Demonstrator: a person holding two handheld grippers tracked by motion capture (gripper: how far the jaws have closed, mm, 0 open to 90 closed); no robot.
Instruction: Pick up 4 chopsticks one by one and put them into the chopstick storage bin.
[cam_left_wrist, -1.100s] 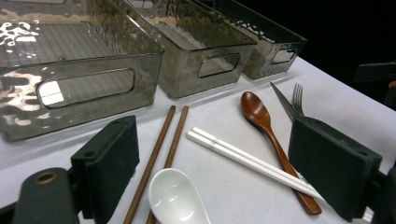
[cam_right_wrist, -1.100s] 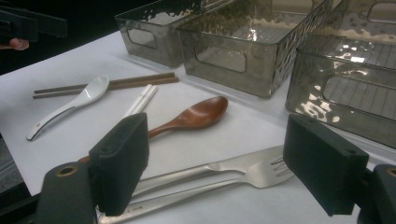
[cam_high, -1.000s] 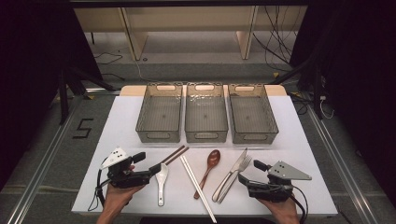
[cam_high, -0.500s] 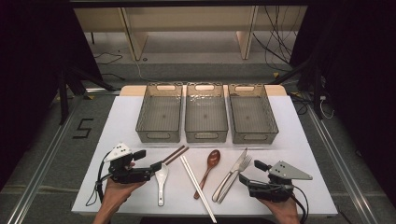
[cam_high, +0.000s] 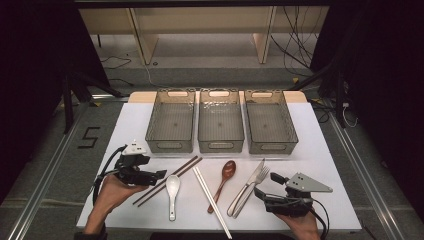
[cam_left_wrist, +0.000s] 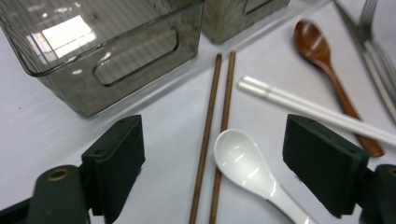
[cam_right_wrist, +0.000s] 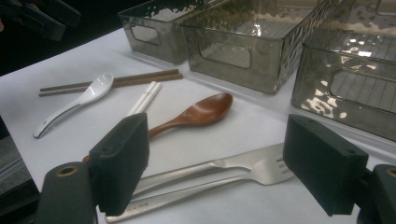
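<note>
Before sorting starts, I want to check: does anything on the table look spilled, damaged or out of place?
Nothing stands out. The three bins stand upright and empty; the brown chopsticks, white spoon and other cutlery lie intact.

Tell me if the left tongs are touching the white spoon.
Apart. In the left gripper view the left tongs stand open with the white spoon lying between the jaws, bare table on both sides.

Left gripper (cam_high: 159, 175) fingers just narrowed slightly, nothing between; right gripper (cam_high: 262, 195) gapes wide
</note>
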